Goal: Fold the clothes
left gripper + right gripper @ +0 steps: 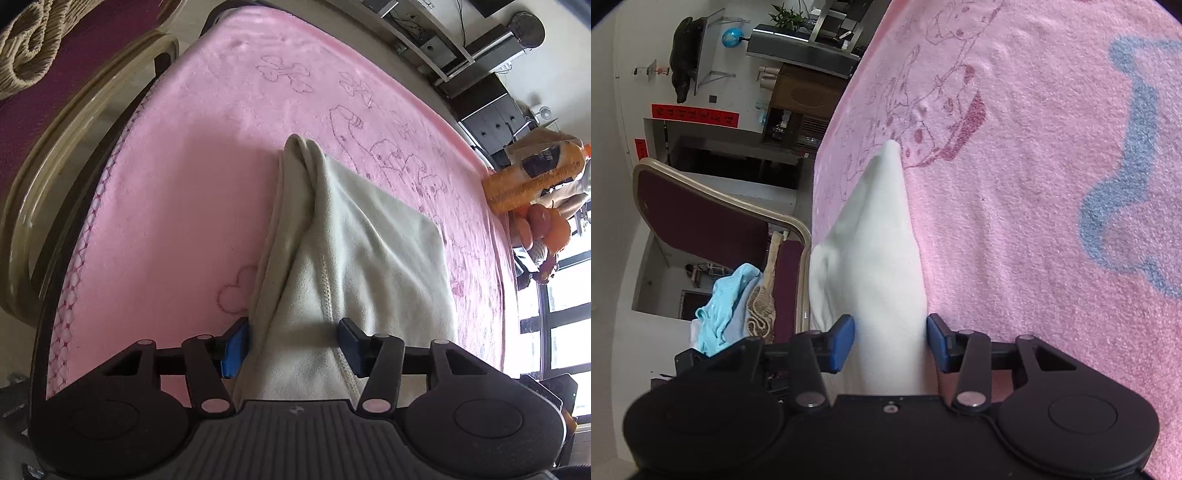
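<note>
Left gripper [293, 345]: blue-padded jaws stand either side of a bunched thickness of the cream-white fleece garment [354, 251], the pads pressed against the cloth; judged clamped on it, the stitched hem running down between the jaws. Right gripper [891, 341]: its blue pads likewise bracket a narrower tapering fold of the same garment [879, 236]; judged closed on the cloth, though the right pad's contact is less plain than the left's.

Location of the task's thing: the garment lies partly on the pink plush blanket with line-drawn cartoon figures [177, 192] that covers the table; in the left view its far part rests flat on the blanket as a doubled panel, while the near part rises toward the jaws; in the right view the cloth runs from the jaws out to a point touching the blanket.

Reason for the hold, as a judgement: two separate grips on one edge keep the cloth spread and taut so a layer can be carried over and laid square; the panel already doubled suggests a fold partly formed.

Surroundings: a maroon upholstered chair with a gilt frame [713, 225] stands beside the table, with light-blue clothing [720, 306] heaped on its seat; an orange bag [532, 181] sits at the blanket's far edge.
</note>
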A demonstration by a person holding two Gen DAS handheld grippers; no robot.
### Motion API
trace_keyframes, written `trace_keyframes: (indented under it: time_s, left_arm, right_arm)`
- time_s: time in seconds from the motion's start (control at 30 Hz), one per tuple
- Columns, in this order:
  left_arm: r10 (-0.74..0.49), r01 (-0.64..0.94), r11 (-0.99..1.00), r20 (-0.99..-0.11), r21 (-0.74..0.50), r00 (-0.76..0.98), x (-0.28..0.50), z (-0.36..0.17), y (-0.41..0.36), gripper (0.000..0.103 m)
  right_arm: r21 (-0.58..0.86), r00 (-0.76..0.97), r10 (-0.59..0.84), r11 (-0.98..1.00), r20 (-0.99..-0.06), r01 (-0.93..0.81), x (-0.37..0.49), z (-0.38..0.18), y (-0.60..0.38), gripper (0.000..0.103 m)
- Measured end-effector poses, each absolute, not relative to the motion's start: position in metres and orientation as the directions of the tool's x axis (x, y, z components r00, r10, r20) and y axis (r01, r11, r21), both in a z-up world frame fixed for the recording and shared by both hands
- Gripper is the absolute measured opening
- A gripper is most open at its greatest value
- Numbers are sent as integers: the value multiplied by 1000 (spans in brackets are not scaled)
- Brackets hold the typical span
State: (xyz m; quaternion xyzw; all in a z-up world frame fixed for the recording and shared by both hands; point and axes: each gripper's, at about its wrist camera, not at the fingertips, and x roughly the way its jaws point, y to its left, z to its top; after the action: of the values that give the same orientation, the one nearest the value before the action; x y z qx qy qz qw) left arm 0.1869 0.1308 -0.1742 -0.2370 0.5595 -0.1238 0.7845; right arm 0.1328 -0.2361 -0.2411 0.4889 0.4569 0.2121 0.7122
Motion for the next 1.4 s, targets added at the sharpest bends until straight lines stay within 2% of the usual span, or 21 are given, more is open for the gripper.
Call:
trace_keyframes:
  time_s: [0.1, 0.27, 0.33, 0.4, 0.5, 0.57, 0.63, 0.77, 0.9, 1.1, 1.4]
  left_arm:
    - [-477, -118, 829, -802, -546, 360, 191, -177, 138, 51]
    - [-443, 0, 880, -820, -476, 361, 186, -173, 112, 66]
    - [-429, 49, 895, -827, -443, 363, 184, -171, 101, 66]
    - [-405, 87, 911, -837, -403, 367, 181, -169, 90, 61]
    - [-356, 96, 933, -845, -347, 398, 175, -166, 83, 46]
    - [-347, 100, 936, -835, -338, 427, 170, -161, 81, 29]
    - [-314, 110, 948, -827, -298, 466, 163, -153, 74, 23]
    - [-231, 151, 973, -805, -176, 547, 143, -134, 54, 22]
    - [-221, 176, 974, -767, -143, 603, 121, -108, 42, 22]
    - [-339, 254, 940, -705, -227, 623, 89, -59, 10, 22]
    - [-445, 416, 882, -674, -219, 590, 77, -32, -150, 22]
  right_arm:
    - [895, 490, 755, 425, -435, 139, 134, -241, -234, 43]
    - [873, 488, 735, 468, -471, 138, 135, -236, -226, 46]
    - [863, 487, 725, 486, -487, 138, 136, -234, -223, 47]
    - [852, 486, 715, 505, -502, 138, 136, -232, -220, 47]
    - [825, 482, 688, 544, -543, 153, 137, -229, -215, 33]
    - [794, 482, 657, 589, -580, 151, 137, -224, -208, 29]
    - [753, 486, 617, 643, -619, 142, 137, -217, -200, 26]
    - [631, 517, 506, 771, -691, 89, 131, -195, -177, 22]
    - [583, 566, 460, 811, -685, 48, 114, -165, -174, 20]
    - [572, 629, 432, 820, -646, 26, 73, -108, -223, 20]
    - [552, 731, 275, 818, -625, 164, 26, -73, -362, 21]
